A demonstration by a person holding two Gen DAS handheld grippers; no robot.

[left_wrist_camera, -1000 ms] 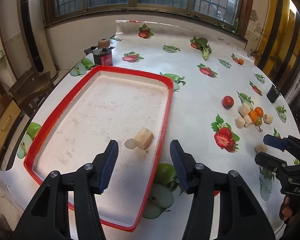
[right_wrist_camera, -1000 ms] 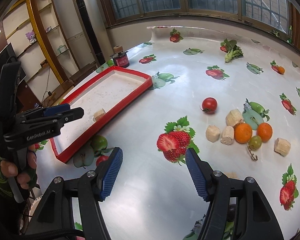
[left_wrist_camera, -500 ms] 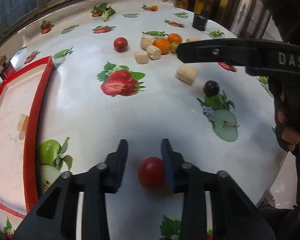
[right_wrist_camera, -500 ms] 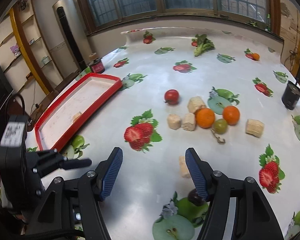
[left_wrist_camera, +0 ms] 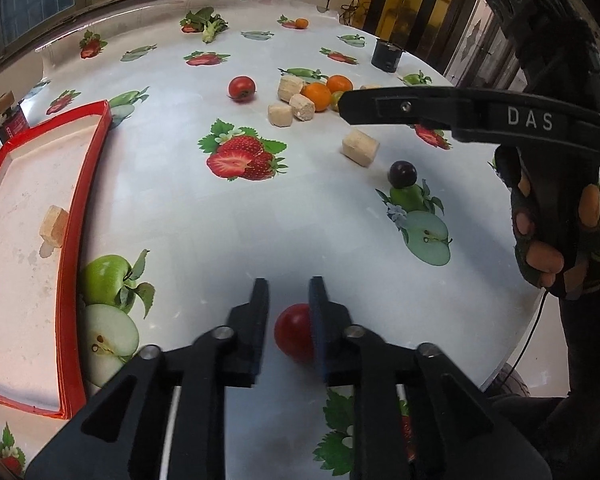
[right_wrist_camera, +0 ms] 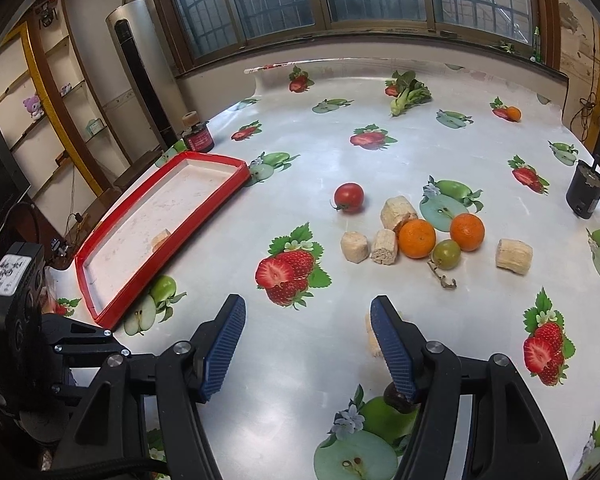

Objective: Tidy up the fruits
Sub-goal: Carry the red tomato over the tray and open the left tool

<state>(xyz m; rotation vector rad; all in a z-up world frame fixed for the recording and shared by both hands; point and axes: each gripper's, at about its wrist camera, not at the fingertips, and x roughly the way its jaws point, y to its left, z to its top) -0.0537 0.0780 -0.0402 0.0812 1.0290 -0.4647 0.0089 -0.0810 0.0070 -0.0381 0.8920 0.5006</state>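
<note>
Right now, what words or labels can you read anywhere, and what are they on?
"DAS": white letters on the right hand-held gripper.
White sticker on the left hand-held gripper's camera block: too blurred to read.
Red-labelled jar: print too small to read.

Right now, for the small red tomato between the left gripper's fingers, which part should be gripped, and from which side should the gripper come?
Grip the red tomato across its widest middle, one finger on each side. It is round and smooth, so a hold above the middle would likely slip. The left gripper already straddles it low over the table, coming from the near edge. The right pad looks against it; a gap shows on the left.
</note>
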